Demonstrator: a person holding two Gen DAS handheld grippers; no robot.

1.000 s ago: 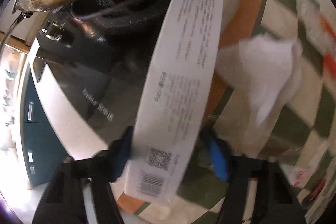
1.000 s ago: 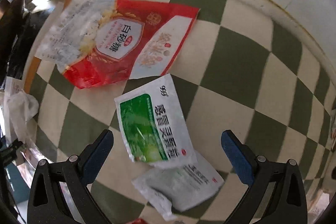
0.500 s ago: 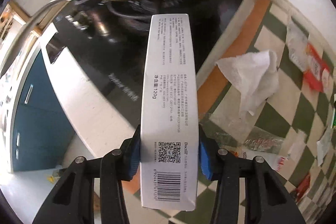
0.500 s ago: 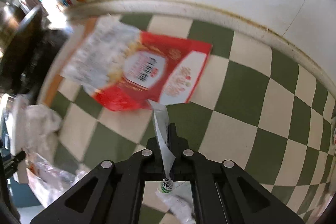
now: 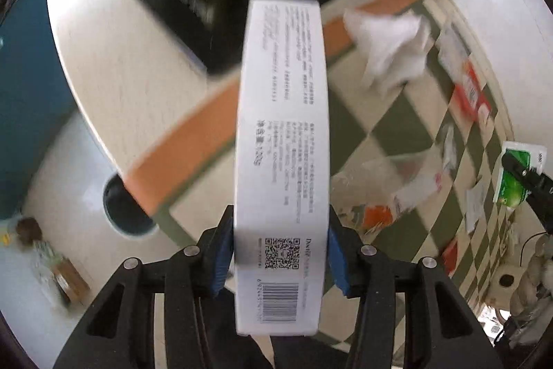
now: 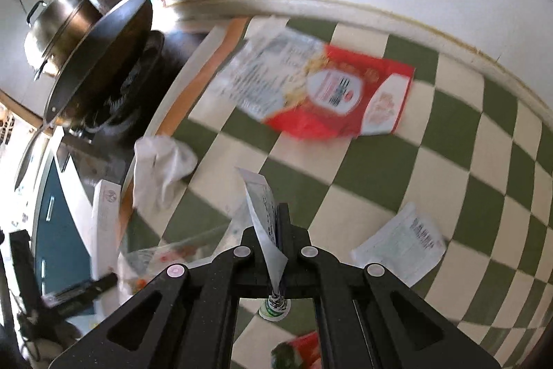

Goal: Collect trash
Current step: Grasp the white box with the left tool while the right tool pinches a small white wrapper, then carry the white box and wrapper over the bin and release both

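Two grippers each hold a piece of trash above a green-and-cream checkered counter mat (image 6: 349,168). The left gripper (image 5: 280,251) has its blue-padded fingers (image 5: 221,251) pressed against both long sides of a white carton (image 5: 281,140), which stands on edge and runs forward from the jaws, its narrow printed face with a QR code and barcode turned to the camera. The right gripper (image 6: 276,230) has its jaws closed on a thin sachet (image 6: 264,210), pinched edge-on so that one corner sticks up past the fingertips; in the left wrist view the same sachet (image 5: 515,175) shows a green and white face at the far right.

On the mat lie a crumpled white tissue (image 6: 162,161), just beside the orange border strip (image 5: 193,140), a red and white sugar bag (image 6: 325,92) near the wall, a flat white packet (image 6: 401,244) to the right of the right gripper, and a clear crinkled wrapper (image 5: 390,182) with orange print. Beyond the mat's edge a dark wok (image 6: 100,57) sits on a black stove. On the floor below the counter edge stands a round dark bin (image 5: 126,210).
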